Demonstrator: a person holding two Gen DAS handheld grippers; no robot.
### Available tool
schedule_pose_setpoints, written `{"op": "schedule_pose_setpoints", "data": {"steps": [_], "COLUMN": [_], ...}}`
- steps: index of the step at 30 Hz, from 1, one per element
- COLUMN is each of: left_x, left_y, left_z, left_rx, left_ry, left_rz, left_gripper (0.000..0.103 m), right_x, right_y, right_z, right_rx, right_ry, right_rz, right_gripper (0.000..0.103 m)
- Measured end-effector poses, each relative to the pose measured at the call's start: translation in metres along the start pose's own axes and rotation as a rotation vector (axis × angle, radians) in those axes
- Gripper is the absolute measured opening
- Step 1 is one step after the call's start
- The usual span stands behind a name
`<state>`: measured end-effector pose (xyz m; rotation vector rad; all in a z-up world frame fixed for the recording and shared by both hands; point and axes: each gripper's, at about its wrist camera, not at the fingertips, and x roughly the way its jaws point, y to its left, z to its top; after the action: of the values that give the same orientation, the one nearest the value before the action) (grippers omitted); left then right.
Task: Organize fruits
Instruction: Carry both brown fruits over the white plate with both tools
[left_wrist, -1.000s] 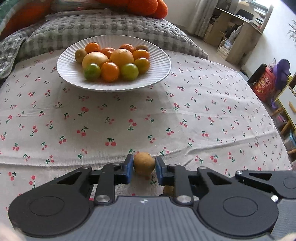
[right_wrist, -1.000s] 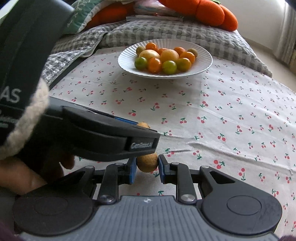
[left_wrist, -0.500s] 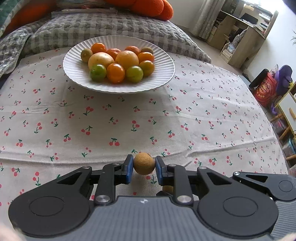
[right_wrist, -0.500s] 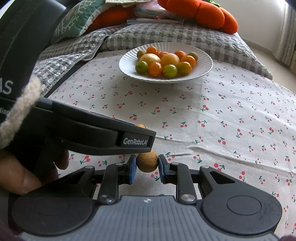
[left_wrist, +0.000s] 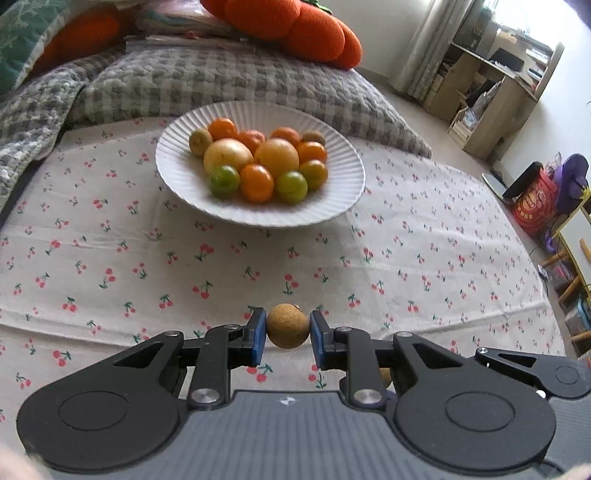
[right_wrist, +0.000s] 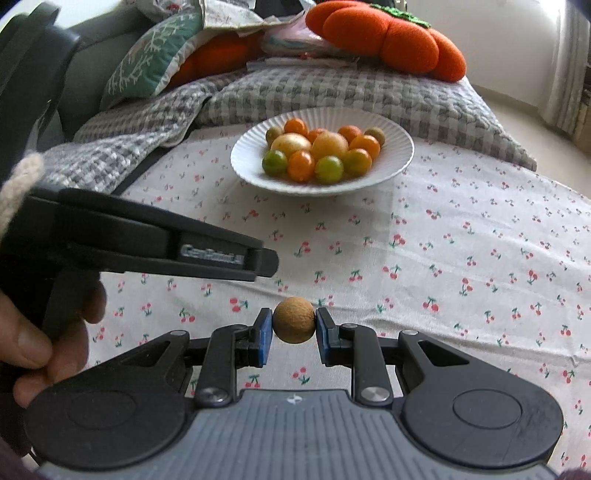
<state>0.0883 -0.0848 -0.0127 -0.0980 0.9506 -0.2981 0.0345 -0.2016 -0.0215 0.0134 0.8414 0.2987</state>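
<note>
spread across the whole surface: a white cherry-print cloth (left_wrist: 424, 229), creased near the front edge, with a grey checked blanket (left_wrist: 207, 81) bunched at the far side and an orange pumpkin cushion (right_wrist: 384, 37) resting on it. farther back on the cloth, well apart from both tools: a white ribbed plate (left_wrist: 343, 192) heaped with round fruit, oranges and green-tinged citrus packed close together, little bare room except toward the rim. nearer, in the right wrist view: the left gripper (left_wrist: 287, 334) seen from the side as a dark bar with a hand (right_wrist: 48, 332) wrapped around its handle. clamped between its blue pads: a small brown fruit (left_wrist: 287, 325), rough and matte, lifted clear of the cloth. same picture for the right gripper (right_wrist: 294, 330): pads pressed on a second small brown fruit (right_wrist: 294, 319), also off the cloth, taken across its widest part. probably longans or similar: light, thin brittle shell over soft flesh, so likely to crack or dent under a hard squeeze; dry skin, not slippery, yet round enough to roll once set down. best held as now, across the middle, gently. on release, better nestled against the piled fruit than left on the sloping rim.
</note>
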Motion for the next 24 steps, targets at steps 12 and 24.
{"op": "schedule_pose_setpoints", "data": {"steps": [12, 24], "left_x": [-0.024, -0.033], "left_y": [0.013, 0.029], "left_z": [0.022, 0.046], "left_rx": [-0.042, -0.074], "left_ry": [-0.064, -0.109], "left_rz": [-0.021, -0.008], "left_gripper": [0.014, 0.014], "right_x": [-0.004, -0.003], "right_y": [-0.007, -0.008], "right_z": [0.017, 0.035], "right_rx": [0.022, -0.005], "right_ry": [-0.056, -0.096], "right_rz": [-0.005, -0.001], "right_gripper": [0.022, 0.022]}}
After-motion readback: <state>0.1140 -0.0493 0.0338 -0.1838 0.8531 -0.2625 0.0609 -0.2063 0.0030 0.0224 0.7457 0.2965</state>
